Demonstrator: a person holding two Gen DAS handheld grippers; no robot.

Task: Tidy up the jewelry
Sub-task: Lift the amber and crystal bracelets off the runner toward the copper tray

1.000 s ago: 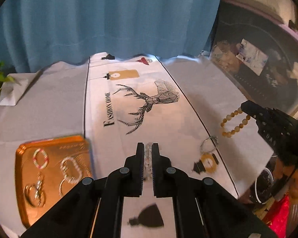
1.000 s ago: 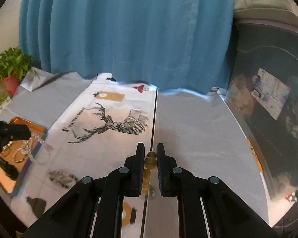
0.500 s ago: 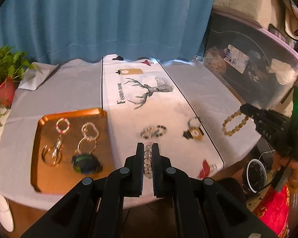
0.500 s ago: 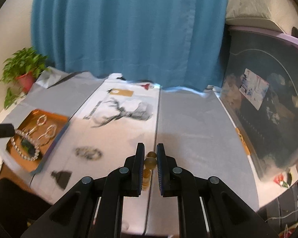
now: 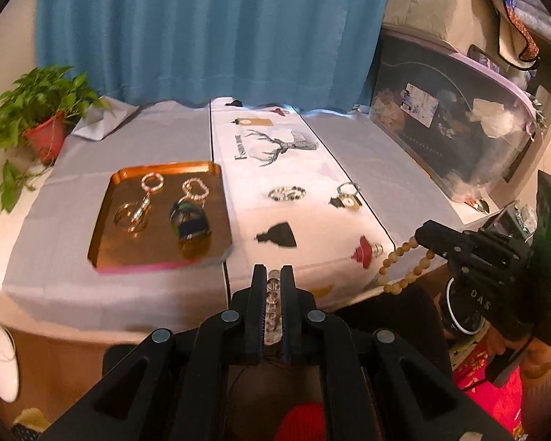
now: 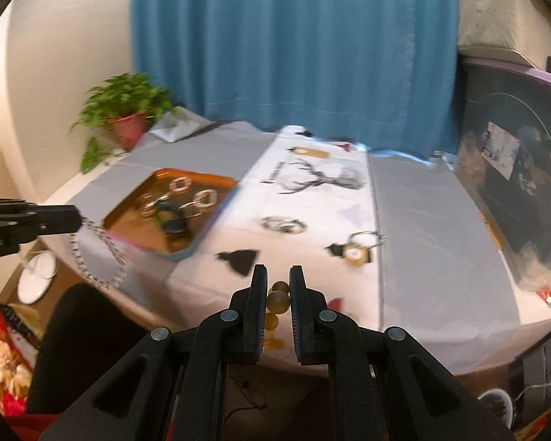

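Jaws of the left gripper (image 5: 272, 279) pinch a clear bead bracelet (image 5: 273, 307) off the table's near edge, short of the copper tray (image 5: 106, 220) by the left edge — where it probably belongs. Right gripper (image 6: 278, 283) clamps an amber bead bracelet (image 6: 277, 300), likewise held ready.

Orange tray (image 6: 216, 198) motion-blurred, potted plant (image 6: 126, 117) smeared, white slipper (image 5: 0, 360) cut by left edge

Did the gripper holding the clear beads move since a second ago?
Yes. The left gripper has pulled back off the table: it was over the deer print, and now the table's near edge lies ahead of its tips, the clear beads still pinched.
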